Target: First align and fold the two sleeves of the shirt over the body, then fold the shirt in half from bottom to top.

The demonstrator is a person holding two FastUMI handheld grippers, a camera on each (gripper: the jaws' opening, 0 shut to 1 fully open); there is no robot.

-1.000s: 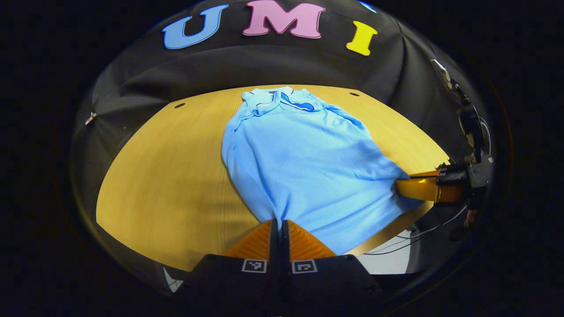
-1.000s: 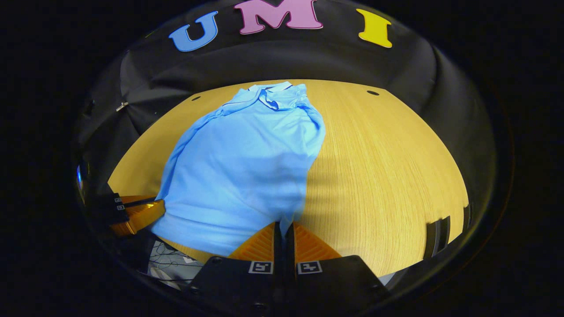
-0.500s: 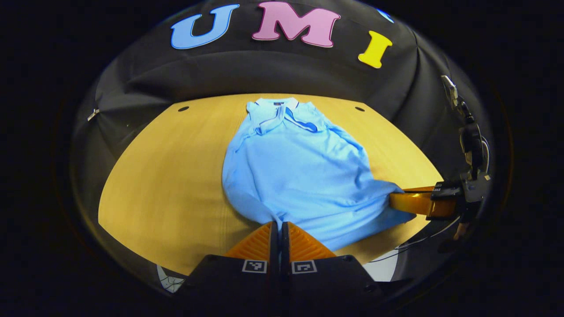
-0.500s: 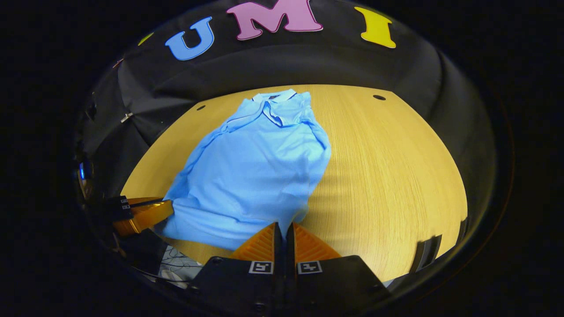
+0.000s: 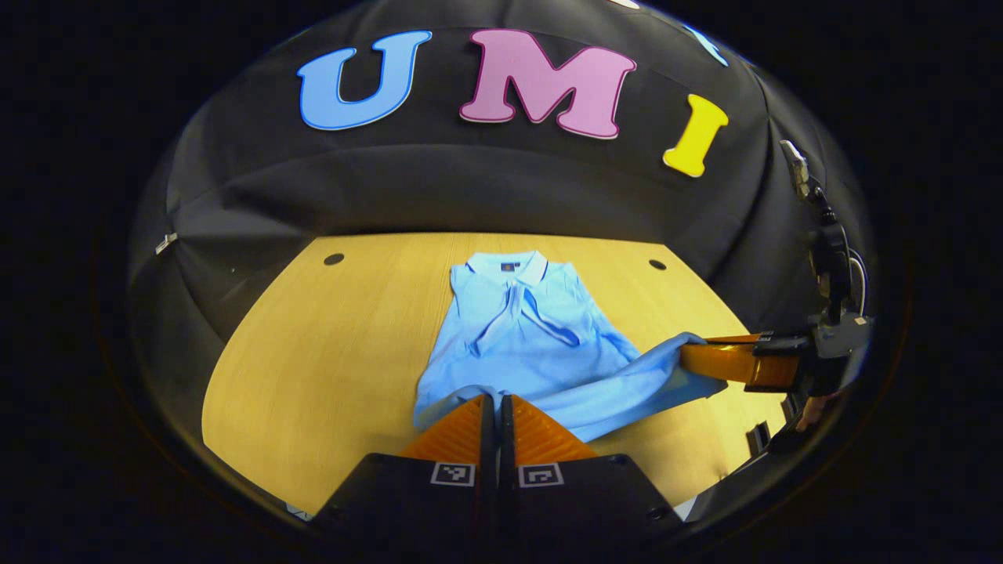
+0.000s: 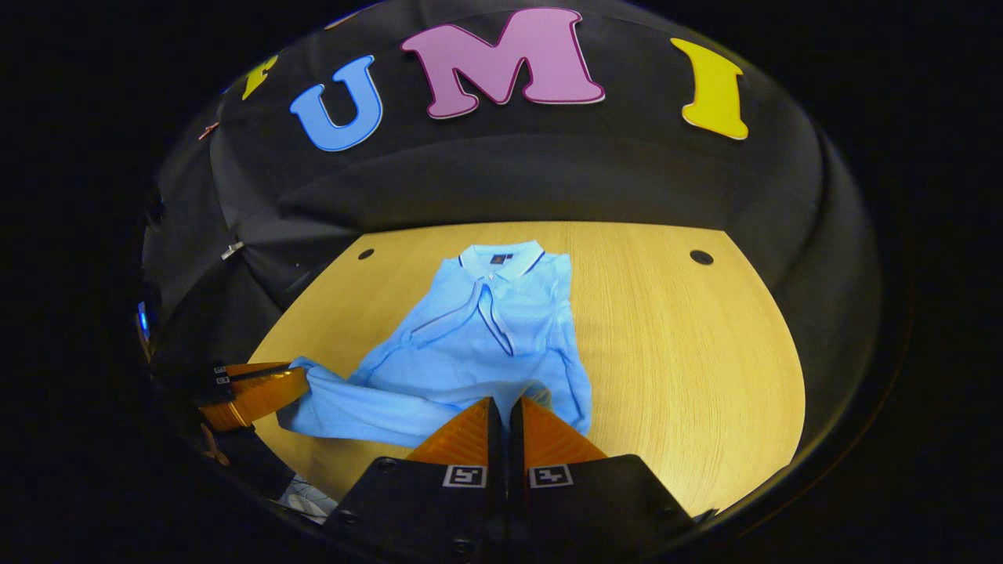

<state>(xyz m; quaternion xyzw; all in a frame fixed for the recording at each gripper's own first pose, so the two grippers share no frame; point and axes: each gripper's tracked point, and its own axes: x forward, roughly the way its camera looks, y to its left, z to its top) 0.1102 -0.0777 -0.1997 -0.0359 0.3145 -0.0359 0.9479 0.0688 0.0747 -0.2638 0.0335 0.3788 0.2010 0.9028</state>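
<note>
Now your left gripper [image 5: 496,399] is clamped on one bottom corner of the light blue shirt [image 5: 533,329], and your right gripper [image 6: 504,403] is pinched on the other. The hem hangs lifted between them above the wooden table [image 6: 689,368], collar end flat on it near the far edge.

Both grippers, the left [image 5: 497,401] and the right [image 6: 504,403], carry the shirt's [image 5: 541,337] hem farther toward the collar [image 6: 501,260], so less flat cloth shows than before.

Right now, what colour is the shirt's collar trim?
Dark trim on the light blue shirt; right gripper view.
</note>
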